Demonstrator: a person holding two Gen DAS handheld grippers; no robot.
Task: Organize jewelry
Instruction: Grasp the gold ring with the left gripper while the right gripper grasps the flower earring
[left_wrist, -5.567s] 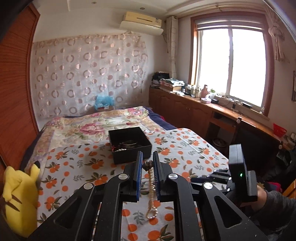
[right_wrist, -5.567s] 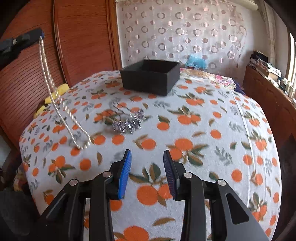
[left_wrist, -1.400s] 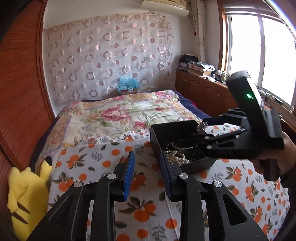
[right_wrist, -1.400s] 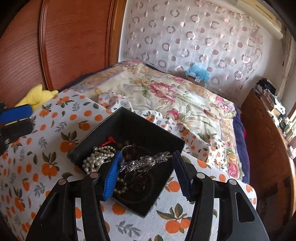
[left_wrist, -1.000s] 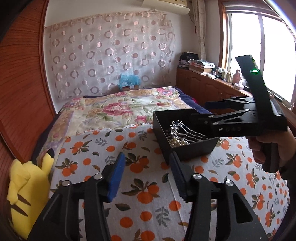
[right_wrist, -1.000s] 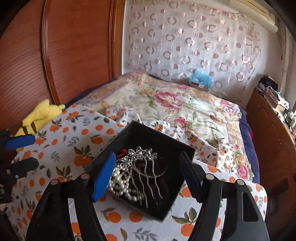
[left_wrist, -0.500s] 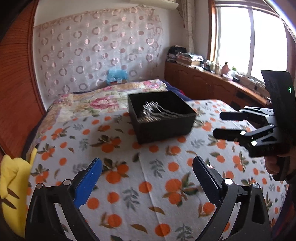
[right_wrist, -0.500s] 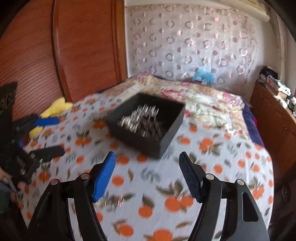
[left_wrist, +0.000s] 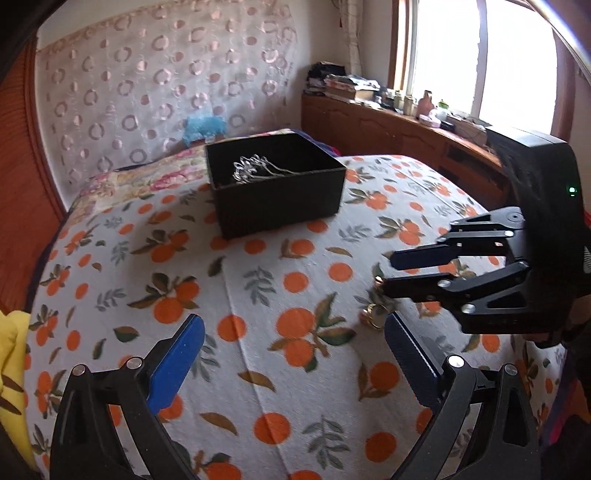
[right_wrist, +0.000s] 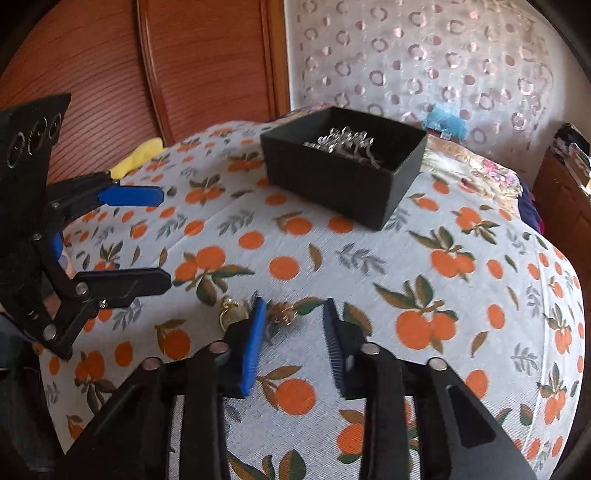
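- Right wrist view: right tool (right_wrist: 293, 314) has lowered from the black box (right_wrist: 332, 184), now at 12 o'clock; its jaws have just been narrowing around a small gold piece (right_wrist: 282, 314), not yet pinching.
- Left tool (left_wrist: 291, 347) is spread wide, empty; hair comb (left_wrist: 251, 168) lies in the box.

The box (right_wrist: 343, 173) sits on the cloth (right_wrist: 461, 332), which lies over the bed. A hair comb (right_wrist: 343, 142) lies in the box. Behind the box hangs a curtain (right_wrist: 424, 55). Nearer than the box, two small pieces of jewelry lie on the cloth. One small piece (right_wrist: 282, 314) lies between the fingers of the right gripper (right_wrist: 293, 314). A ring (right_wrist: 231, 314) lies just to its left, outside the fingers. The left gripper (right_wrist: 160, 240) is farther left. A plush toy (left_wrist: 11, 354) lies at the cloth's left edge.
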